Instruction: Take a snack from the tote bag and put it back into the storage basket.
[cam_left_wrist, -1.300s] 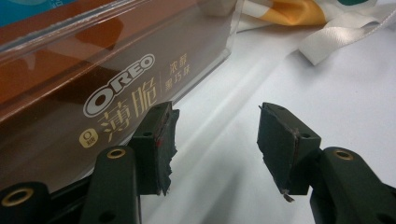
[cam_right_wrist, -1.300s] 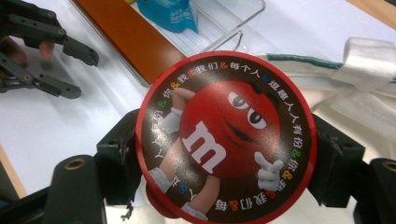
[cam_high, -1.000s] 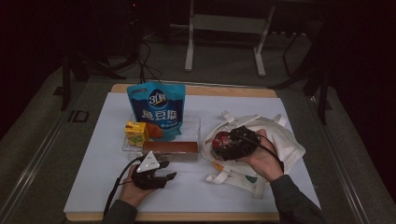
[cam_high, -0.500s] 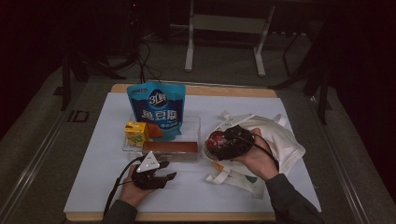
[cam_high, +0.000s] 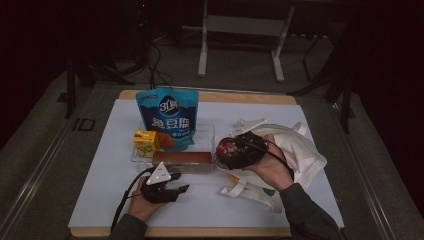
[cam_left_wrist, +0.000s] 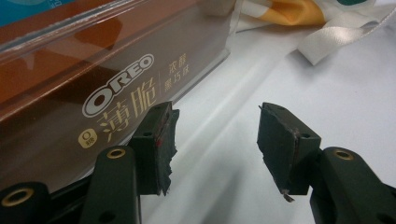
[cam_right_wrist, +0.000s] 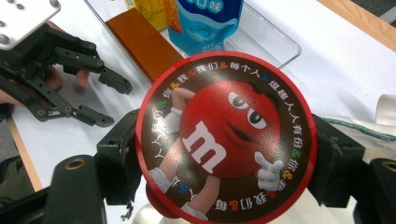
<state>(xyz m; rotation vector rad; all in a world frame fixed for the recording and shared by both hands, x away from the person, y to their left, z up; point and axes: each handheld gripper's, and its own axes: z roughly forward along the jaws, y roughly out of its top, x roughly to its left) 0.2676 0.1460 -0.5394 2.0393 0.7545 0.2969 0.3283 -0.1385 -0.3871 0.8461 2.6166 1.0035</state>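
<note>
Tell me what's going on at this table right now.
A person holds a gripper in each hand. The right gripper is clamped on a round M&M's container, held above the white cloth bag. The left gripper rests open on the table, beside the brown Oreo box in the clear tray with a blue pouch and yellow carton.

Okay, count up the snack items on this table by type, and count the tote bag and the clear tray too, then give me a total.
Round M&M's tin, held in the right gripper: 1
Blue snack pouch: 1
Brown Oreo box: 1
Yellow drink carton: 1
White tote bag: 1
Clear tray: 1
Total: 6
</note>
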